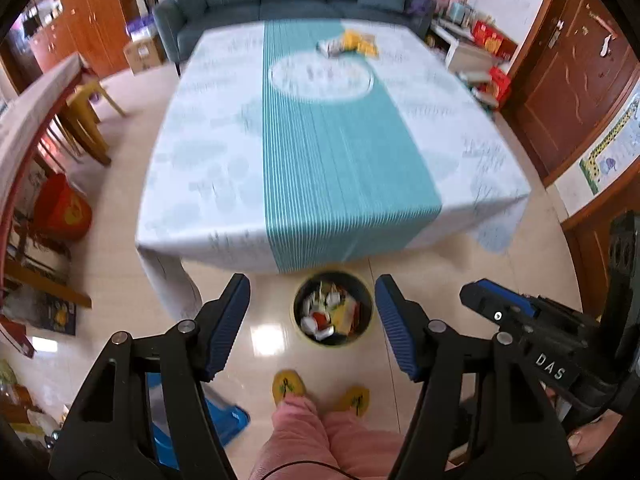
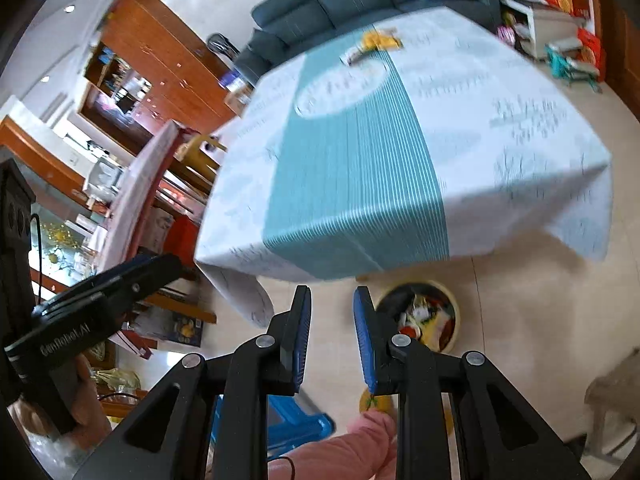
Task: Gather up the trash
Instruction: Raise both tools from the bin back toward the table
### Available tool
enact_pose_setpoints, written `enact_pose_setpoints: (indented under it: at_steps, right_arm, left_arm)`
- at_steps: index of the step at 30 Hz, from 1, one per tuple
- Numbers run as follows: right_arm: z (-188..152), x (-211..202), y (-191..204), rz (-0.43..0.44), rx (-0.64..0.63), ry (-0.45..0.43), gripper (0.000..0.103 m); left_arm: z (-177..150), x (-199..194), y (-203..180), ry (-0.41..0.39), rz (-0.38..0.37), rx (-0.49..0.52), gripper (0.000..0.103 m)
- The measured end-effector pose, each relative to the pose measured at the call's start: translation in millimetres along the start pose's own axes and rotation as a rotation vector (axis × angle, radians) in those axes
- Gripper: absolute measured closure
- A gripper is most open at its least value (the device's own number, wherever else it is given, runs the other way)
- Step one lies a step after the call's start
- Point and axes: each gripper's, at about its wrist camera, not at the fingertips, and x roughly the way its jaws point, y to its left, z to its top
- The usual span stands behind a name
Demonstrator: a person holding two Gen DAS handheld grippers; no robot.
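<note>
From the left wrist: left gripper (image 1: 312, 324) held high above the floor, fingers about half open, nothing between them; straight below the gap, the trash bin (image 1: 333, 309), round, upright, mouth up, already filled with wrappers. Just beyond the bin, the table (image 1: 200, 152) with its pale cloth and teal stripe; well beyond the bin, at the far end of that stripe, the remaining trash (image 1: 349, 44), a yellow packet and a whitish wrapper touching each other, blurred. To the right of the bin, the right gripper (image 1: 492, 306) seen from the side. From the right wrist: right gripper (image 2: 331, 336) with a narrow gap, pads not meeting, empty; trash bin (image 2: 418, 316) just right of its right finger, on the floor by the table's near edge; trash (image 2: 374, 46) again far beyond the bin, near the sofa-side edge of the table (image 2: 500, 160). Whitish wrapper apparently long and thin, long axis lying roughly across the stripe; exact ends too blurred to tell. Probably very light, soft, crinkly and somewhat slippery film, not fragile; best pinched at a raised fold or free edge, not pressed flat from above.
</note>
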Motion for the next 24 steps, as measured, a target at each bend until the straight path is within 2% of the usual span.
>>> enact_pose_setpoints:
  at_steps: [5, 13, 14, 15, 16, 19, 21, 24]
  right_arm:
    - [31, -30, 2, 0.014, -0.031, -0.083, 0.081]
    - [90, -51, 1, -0.016, -0.055, -0.171, 0.081]
    - [98, -52, 1, -0.019, -0.054, -0.18, 0.081]
    - [109, -50, 0, -0.024, -0.052, -0.187, 0.081]
    - [119, -48, -1, -0.03, -0.048, -0.193, 0.081]
    - [158, -35, -4, -0.054, -0.03, -0.201, 0.08]
    - [187, -23, -4, -0.082, -0.026, -0.205, 0.08]
    - [239, 1, -2, -0.13, -0.004, -0.206, 0.08]
  left_arm:
    - [33, -35, -9, -0.067, -0.001, 0.017, 0.041]
    - [88, -56, -30, -0.077, -0.034, 0.07, 0.041]
    - [96, -57, -31, -0.079, -0.035, 0.083, 0.037]
    - [107, -56, -32, -0.079, -0.038, 0.096, 0.031]
    - [118, -55, -33, -0.08, -0.045, 0.109, 0.029]
    - [155, -45, -32, -0.084, -0.064, 0.145, 0.027]
    - [181, -34, -29, -0.084, -0.071, 0.171, 0.023]
    - [234, -6, -21, -0.078, -0.096, 0.231, 0.021]
